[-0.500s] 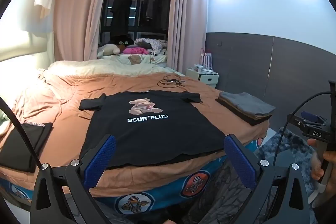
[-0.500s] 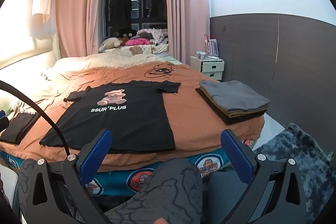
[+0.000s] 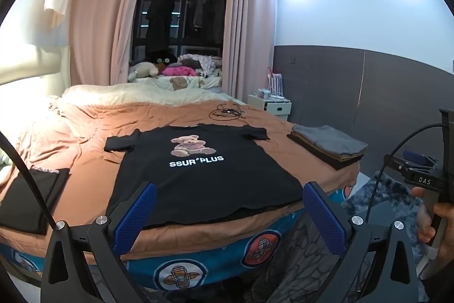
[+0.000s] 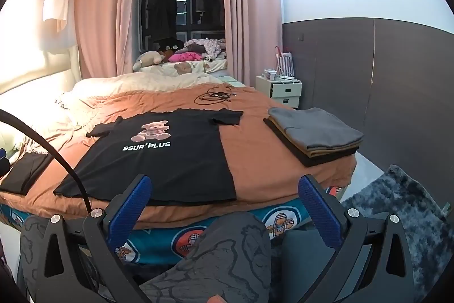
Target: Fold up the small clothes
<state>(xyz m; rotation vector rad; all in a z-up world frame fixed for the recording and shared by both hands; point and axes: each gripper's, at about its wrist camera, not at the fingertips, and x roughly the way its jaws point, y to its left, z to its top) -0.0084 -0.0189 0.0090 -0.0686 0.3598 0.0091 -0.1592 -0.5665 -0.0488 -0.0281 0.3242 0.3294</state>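
Note:
A black T-shirt (image 3: 198, 175) with a teddy bear print and "SSUR*PLUS" lies spread flat, face up, on the brown bed cover (image 3: 85, 161); it also shows in the right wrist view (image 4: 164, 161). My left gripper (image 3: 228, 217) is open and empty, held off the bed's near edge in front of the shirt's hem. My right gripper (image 4: 224, 212) is open and empty, off the near edge by the shirt's right hem corner, above a knee (image 4: 227, 252).
A stack of folded clothes (image 3: 329, 146) sits at the bed's right corner, also in the right wrist view (image 4: 315, 135). A folded black garment (image 3: 25, 200) lies at the left. Cables (image 3: 225, 112) lie farther back. A grey rug (image 4: 403, 212) covers the floor at right.
Both views have shifted very slightly; both grippers stay open and the shirt has not moved.

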